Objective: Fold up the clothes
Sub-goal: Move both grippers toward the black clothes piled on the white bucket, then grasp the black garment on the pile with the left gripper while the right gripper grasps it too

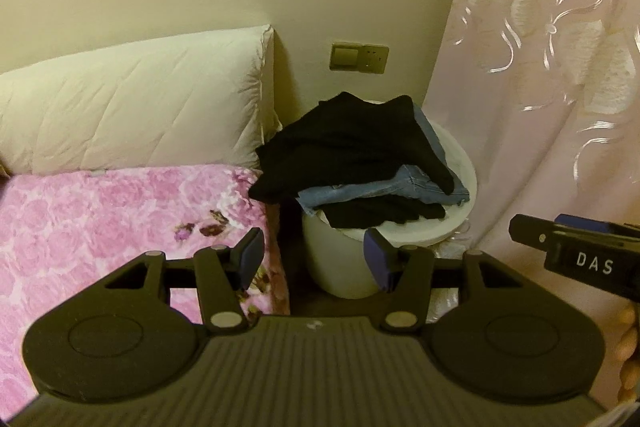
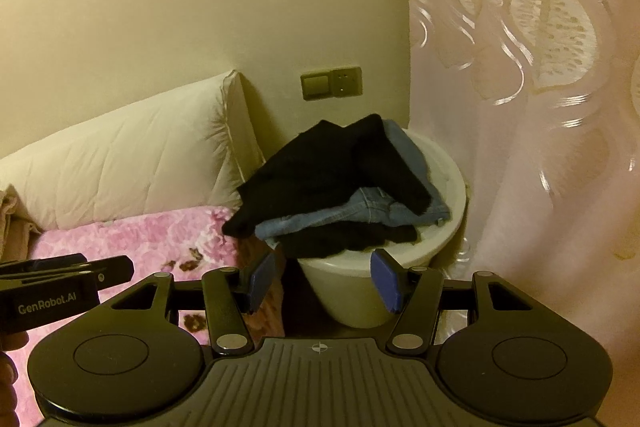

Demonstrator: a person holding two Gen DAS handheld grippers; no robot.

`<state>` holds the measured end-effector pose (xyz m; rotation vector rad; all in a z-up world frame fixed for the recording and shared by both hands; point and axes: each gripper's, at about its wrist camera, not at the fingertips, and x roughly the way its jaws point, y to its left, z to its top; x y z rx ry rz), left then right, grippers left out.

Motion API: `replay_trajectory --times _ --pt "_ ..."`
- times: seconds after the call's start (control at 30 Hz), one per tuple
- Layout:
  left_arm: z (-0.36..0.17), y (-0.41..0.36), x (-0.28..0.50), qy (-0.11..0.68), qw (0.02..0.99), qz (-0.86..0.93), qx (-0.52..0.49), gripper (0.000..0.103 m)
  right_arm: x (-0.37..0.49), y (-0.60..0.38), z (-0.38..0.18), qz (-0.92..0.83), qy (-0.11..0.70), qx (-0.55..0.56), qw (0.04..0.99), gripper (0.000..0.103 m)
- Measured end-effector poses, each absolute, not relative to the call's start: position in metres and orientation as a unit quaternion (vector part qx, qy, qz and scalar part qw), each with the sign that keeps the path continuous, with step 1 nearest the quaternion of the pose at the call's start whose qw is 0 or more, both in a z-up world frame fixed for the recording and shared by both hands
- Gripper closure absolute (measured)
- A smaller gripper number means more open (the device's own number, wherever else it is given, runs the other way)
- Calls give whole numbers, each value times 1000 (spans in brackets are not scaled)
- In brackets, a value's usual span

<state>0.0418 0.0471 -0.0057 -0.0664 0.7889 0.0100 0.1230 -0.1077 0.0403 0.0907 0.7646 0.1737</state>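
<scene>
Left wrist view: I see a black garment and jeans heaped on the white bucket. Left gripper and right gripper stand wide, empty, just before the bucket. I judge the cloth soft and limp; pinch an edge overhanging the bucket.

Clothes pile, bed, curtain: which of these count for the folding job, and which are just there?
Job: black garment, jeans, bucket holding them, left claw and right claw, both open.

Lying about: pillow, pink blanket, curtain, wall switch.
</scene>
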Motion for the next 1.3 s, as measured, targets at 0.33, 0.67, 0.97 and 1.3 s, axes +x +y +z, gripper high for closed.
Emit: replay_trajectory --times 0.33,0.67,0.97,1.3 --pt "-12 65 56 396 917 6 -51 52 142 -106 32 94 381 56 918 46" --pt "-22 88 71 392 915 36 -90 53 169 -99 19 103 399 53 910 46" --pt "-39 78 92 413 908 31 -66 53 200 -101 2 117 415 47 901 46" --pt "-65 63 155 456 886 31 -73 53 259 -117 -18 123 435 42 891 46"
